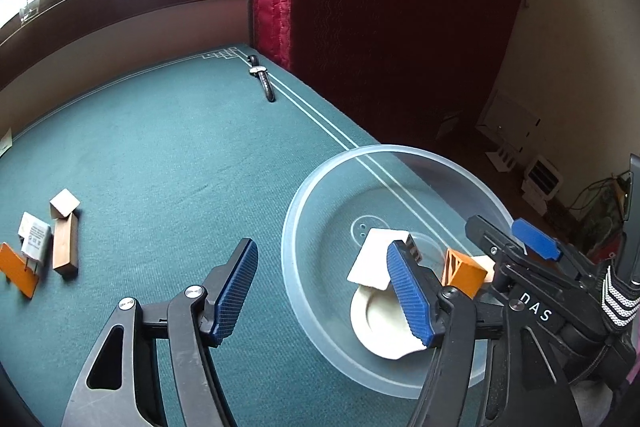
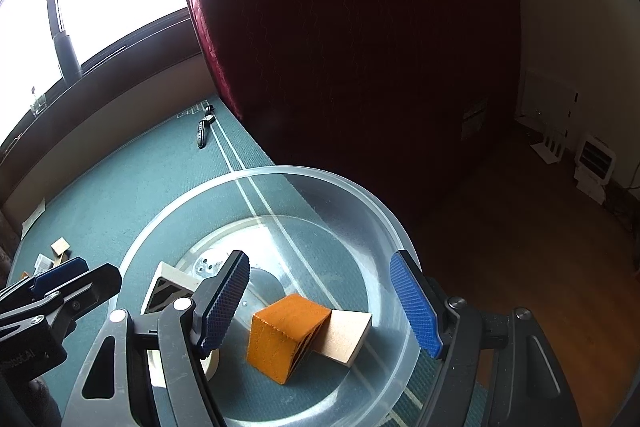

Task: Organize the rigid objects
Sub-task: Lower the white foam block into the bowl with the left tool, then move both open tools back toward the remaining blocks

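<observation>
Down at the near edge, the left gripper (image 1: 324, 291) hangs with its blue pads apart and nothing between them, one pad over the green cloth, the other over the clear bowl (image 1: 304, 211). Just beyond that pad, inside the bowl, lie a white block (image 1: 374, 259) and a pale round disc (image 1: 376, 323). The right gripper (image 2: 328, 303) hovers over the same bowl, jaws wide and empty, with an orange cube (image 2: 282, 333) and a pale wooden block (image 2: 346, 341) touching each other directly beneath the gap. So the bowl looks to be the collecting spot, and four pieces are already in.

Now out across the tablecloth (image 1: 168, 155): the leftovers sit well apart from the bowl, off to the left in the left wrist view. There's a long brown wooden bar (image 1: 66, 247) whose long axis runs roughly away from the camera, a small pale cube (image 1: 64, 203) touching its far end, a white labelled box (image 1: 36, 241) just beside it, and a flat orange piece (image 1: 18, 269) at the edge.

That cluster lies on the left gripper's side, so my read is the left hand is the nearer one. For the bar, the jaws would want to close across its narrow width.

Farthest back, a wristwatch (image 1: 264, 81) lies stretched along the white border lines.
</observation>
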The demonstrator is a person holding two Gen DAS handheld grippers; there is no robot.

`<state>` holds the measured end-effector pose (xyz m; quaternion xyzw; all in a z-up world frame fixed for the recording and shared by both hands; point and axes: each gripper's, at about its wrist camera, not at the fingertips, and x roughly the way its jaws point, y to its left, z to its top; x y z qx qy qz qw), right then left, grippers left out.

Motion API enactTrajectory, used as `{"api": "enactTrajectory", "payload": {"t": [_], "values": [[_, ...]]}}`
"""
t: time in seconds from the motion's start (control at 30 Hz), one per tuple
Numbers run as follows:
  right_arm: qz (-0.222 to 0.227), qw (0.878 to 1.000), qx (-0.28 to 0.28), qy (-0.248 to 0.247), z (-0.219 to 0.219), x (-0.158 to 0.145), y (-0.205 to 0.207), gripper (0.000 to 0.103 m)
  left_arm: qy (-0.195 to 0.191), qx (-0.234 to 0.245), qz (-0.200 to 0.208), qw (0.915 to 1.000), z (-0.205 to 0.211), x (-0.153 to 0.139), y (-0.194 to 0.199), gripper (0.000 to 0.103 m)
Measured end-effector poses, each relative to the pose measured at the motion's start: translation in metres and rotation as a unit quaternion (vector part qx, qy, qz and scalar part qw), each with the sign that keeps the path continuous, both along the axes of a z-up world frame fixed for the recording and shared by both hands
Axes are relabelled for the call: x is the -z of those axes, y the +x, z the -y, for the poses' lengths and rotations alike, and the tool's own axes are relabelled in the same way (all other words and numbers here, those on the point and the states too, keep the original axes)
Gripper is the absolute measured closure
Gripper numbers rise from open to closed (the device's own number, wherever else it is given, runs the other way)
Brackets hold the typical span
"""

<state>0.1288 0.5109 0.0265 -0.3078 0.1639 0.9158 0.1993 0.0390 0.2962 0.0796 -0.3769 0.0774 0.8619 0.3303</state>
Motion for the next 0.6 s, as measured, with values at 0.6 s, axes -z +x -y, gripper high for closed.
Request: {"api": "enactTrajectory", "payload": {"t": [0.6], "values": [[-0.009,0.998,-0.046,0.043,0.032,-0.008,-0.002,0.022,-0.027,-0.077,-0.012,0.9966,0.043,0.002,-0.020,0.031]]}}
